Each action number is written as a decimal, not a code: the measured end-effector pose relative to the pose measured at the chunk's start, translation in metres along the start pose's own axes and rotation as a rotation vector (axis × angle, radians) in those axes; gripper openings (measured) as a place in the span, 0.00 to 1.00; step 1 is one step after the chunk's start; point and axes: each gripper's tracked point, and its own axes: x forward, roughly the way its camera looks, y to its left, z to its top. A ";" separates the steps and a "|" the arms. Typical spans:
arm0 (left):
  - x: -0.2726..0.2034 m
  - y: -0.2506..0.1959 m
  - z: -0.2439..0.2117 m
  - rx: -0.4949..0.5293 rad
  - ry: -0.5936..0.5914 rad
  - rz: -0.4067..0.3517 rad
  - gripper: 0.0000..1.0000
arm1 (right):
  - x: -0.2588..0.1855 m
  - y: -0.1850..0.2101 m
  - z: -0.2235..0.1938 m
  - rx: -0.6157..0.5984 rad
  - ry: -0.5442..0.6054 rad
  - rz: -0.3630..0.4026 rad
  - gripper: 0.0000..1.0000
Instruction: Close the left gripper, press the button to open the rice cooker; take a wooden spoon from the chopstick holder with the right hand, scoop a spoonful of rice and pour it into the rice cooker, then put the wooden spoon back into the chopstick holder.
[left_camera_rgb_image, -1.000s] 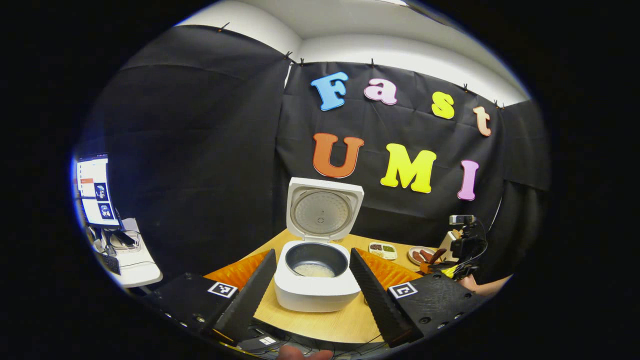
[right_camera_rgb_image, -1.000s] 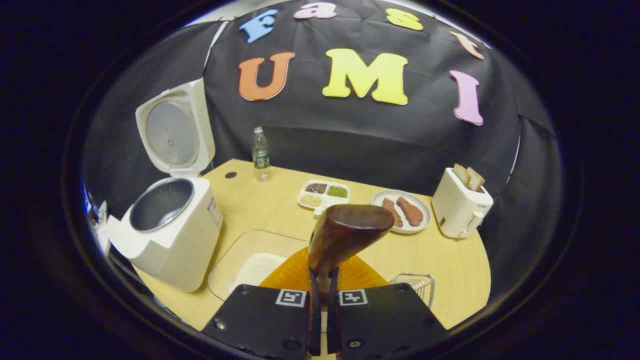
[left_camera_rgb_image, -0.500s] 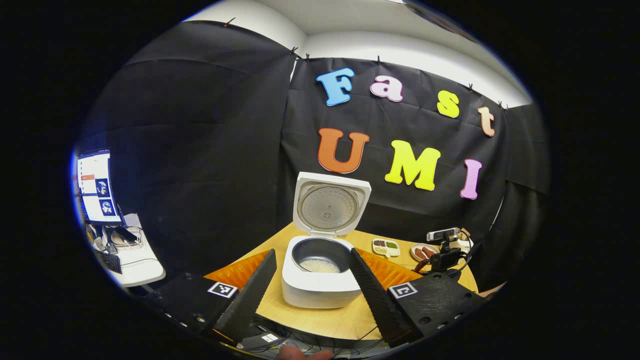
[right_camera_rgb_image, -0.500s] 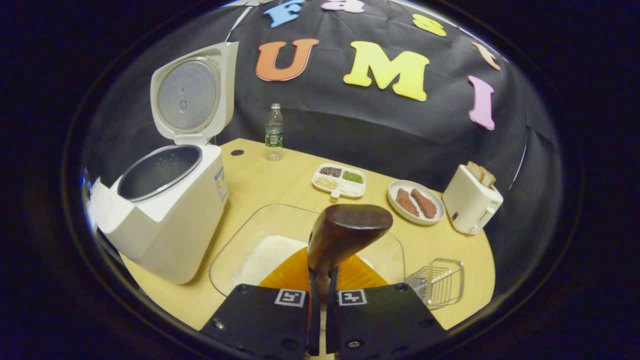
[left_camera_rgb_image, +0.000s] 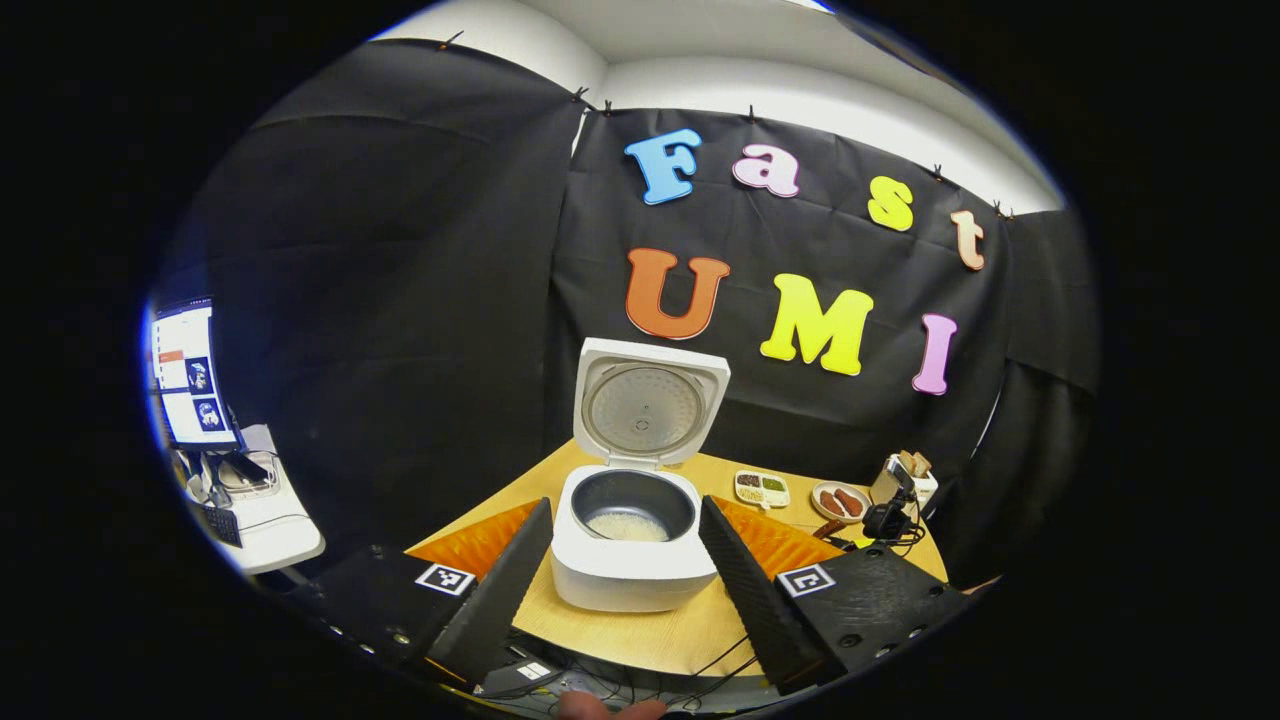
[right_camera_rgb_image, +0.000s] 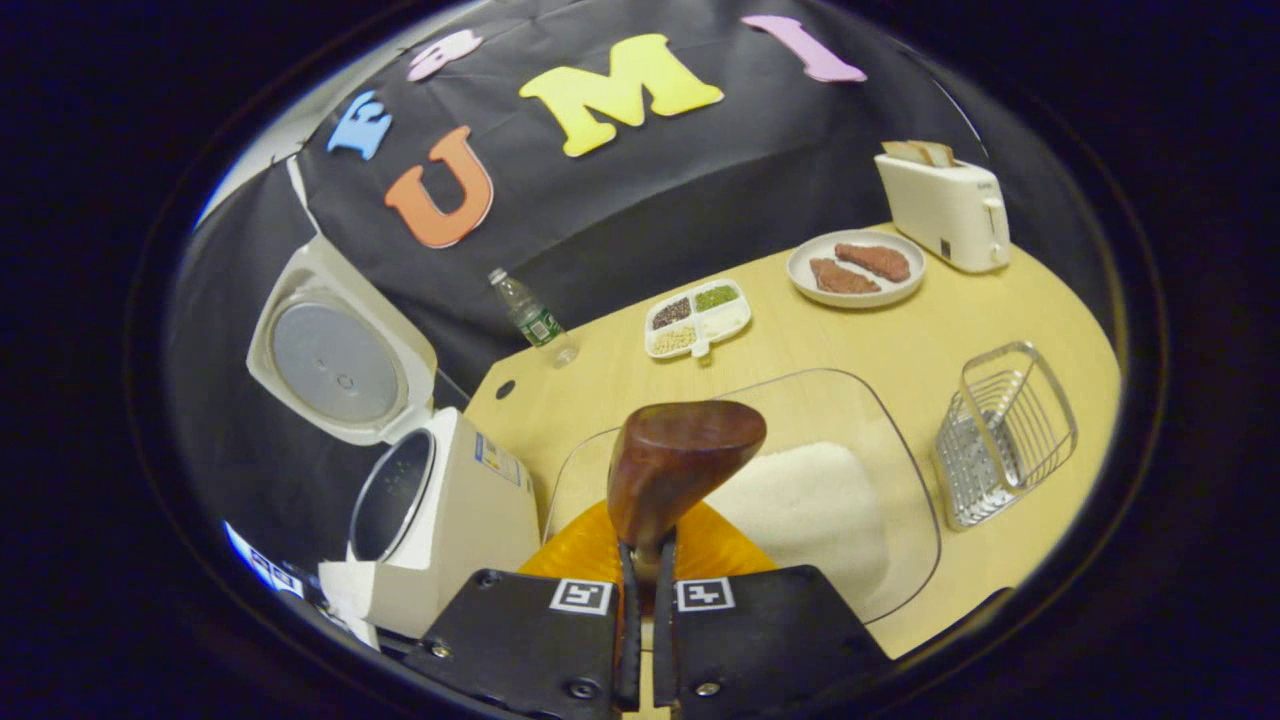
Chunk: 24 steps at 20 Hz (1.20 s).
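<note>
The white rice cooker (left_camera_rgb_image: 628, 570) stands open with its lid (left_camera_rgb_image: 648, 410) upright and a little rice (left_camera_rgb_image: 627, 525) in the dark pot. My left gripper (left_camera_rgb_image: 625, 505) is open, a finger on either side of the cooker and short of it. My right gripper (right_camera_rgb_image: 645, 560) is shut on the handle of the dark wooden spoon (right_camera_rgb_image: 680, 460), held above the glass dish of rice (right_camera_rgb_image: 800, 505). The spoon's bowl points forward with its rounded side toward the camera. The wire chopstick holder (right_camera_rgb_image: 1000, 430) stands to the right of the dish. The cooker (right_camera_rgb_image: 440, 510) is at the lower left.
On the wooden table (right_camera_rgb_image: 900, 340) behind the dish are a water bottle (right_camera_rgb_image: 530, 318), a divided dish of beans (right_camera_rgb_image: 697, 317), a plate of meat (right_camera_rgb_image: 855, 268) and a toaster (right_camera_rgb_image: 945, 205). A monitor and side desk (left_camera_rgb_image: 210, 430) stand far left. The other gripper (left_camera_rgb_image: 885, 520) shows far right.
The right gripper has rolled and swung right with the spoon: the glass dish and wire holder are now nearer and the cooker has slid to the lower left. The left gripper barely shifted.
</note>
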 end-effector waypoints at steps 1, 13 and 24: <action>-0.001 -0.003 0.000 0.005 0.003 -0.005 0.94 | 0.001 -0.002 0.001 0.055 0.006 0.020 0.11; -0.003 -0.041 0.000 0.024 0.003 -0.007 0.94 | -0.026 -0.044 0.029 0.357 -0.004 0.166 0.10; 0.003 -0.068 -0.004 0.100 -0.033 -0.021 0.94 | -0.075 -0.041 0.097 0.470 -0.075 0.250 0.10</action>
